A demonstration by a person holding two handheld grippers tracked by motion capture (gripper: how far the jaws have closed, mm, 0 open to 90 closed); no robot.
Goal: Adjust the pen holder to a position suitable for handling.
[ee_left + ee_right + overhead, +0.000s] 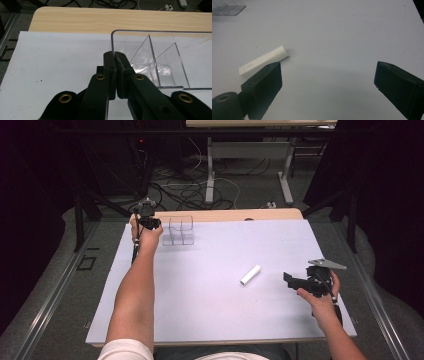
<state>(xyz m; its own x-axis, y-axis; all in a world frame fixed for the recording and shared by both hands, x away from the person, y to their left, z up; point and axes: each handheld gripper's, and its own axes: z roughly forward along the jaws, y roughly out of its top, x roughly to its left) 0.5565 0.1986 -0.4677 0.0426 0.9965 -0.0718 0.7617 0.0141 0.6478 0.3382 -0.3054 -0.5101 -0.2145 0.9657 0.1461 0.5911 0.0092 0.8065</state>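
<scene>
A clear plastic box [181,231] with inner dividers stands at the far left of the white sheet [210,295]. My left gripper [154,223] is at its left side. In the left gripper view the box [162,50] has its left wall pinched between the jaws of that gripper [114,53], so it is shut on the wall. A white tube [250,275] lies on its side right of the middle. My right gripper [289,279] hovers just to the right of it. Seen from the right gripper [328,72], the jaws stand wide apart with nothing between them, and the tube [263,63] lies beyond the left jaw.
The white sheet covers a wooden table whose bare far edge [225,215] runs behind the box. Cables and the legs of another table [210,175] are on the floor beyond. Dark curtains close in both sides.
</scene>
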